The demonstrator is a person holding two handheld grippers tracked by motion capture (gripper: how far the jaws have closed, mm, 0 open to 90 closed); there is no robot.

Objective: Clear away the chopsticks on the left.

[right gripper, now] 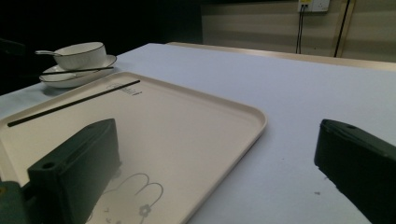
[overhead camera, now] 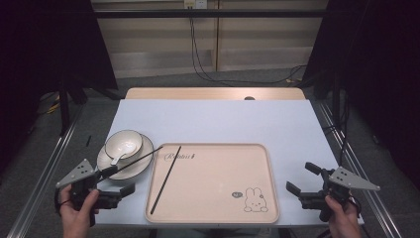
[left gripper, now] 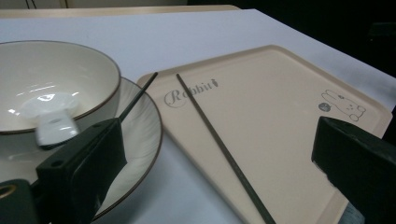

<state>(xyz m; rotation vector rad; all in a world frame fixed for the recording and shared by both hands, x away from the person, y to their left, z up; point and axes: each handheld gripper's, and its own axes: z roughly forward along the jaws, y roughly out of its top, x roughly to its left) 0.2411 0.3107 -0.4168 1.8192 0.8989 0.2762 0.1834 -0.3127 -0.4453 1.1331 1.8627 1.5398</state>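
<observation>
A beige tray (overhead camera: 218,168) with a rabbit drawing lies at the middle of the table. One black chopstick (overhead camera: 166,179) lies slanted on the tray's left part. A second chopstick (overhead camera: 133,160) rests across the white plate (overhead camera: 141,166) left of the tray, its tip near the tray's corner. On the plate stands a white bowl (overhead camera: 130,139) with a white spoon (overhead camera: 120,154) in it. My left gripper (overhead camera: 120,180) is open beside the plate's near edge, and the plate's chopstick (left gripper: 137,95) runs behind its left jaw. My right gripper (overhead camera: 301,177) is open, right of the tray (right gripper: 224,107).
A pale sheet (overhead camera: 218,124) covers the table, with a wooden strip (overhead camera: 213,93) at the far edge. Metal rails (overhead camera: 44,173) run along both sides. Dark curtains and cables (overhead camera: 208,74) stand beyond the table.
</observation>
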